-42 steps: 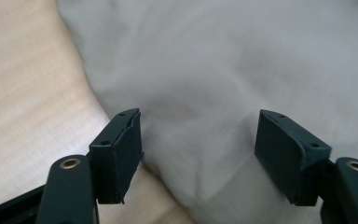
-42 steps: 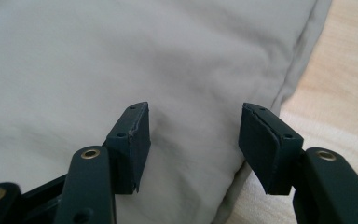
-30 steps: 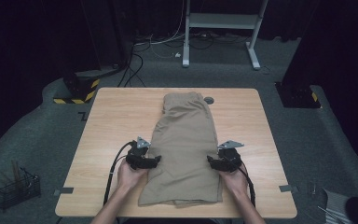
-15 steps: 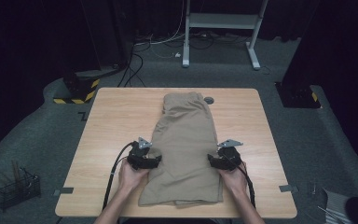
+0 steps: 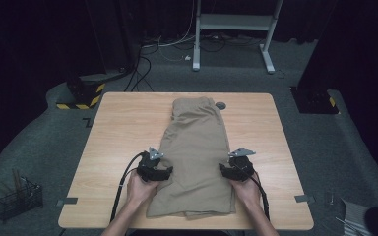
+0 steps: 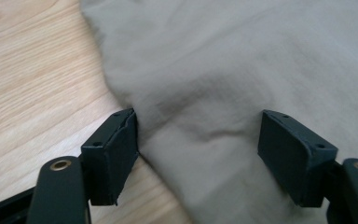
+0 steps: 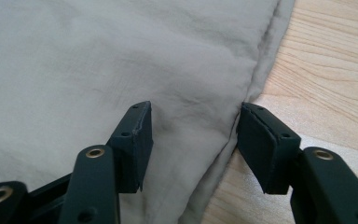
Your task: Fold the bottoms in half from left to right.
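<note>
cloth (image 5: 197,152) lies lengthwise down the table (image 5: 118,128), long axis running away from the person. left gripper (image 6: 198,140) straddles its left edge, jaws spread, nothing pinched. right gripper (image 7: 193,140) straddles the right edge seam; jaws have just been closing, fabric between them, pads not yet pressing. each edge sits right under its own gripper, so both equally near

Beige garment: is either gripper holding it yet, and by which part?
Nothing is gripped yet. Both grippers' jaws stand open astride the beige garment: the left gripper over its left edge, the right gripper, whose jaws have just been closing, over its right edge.
</note>
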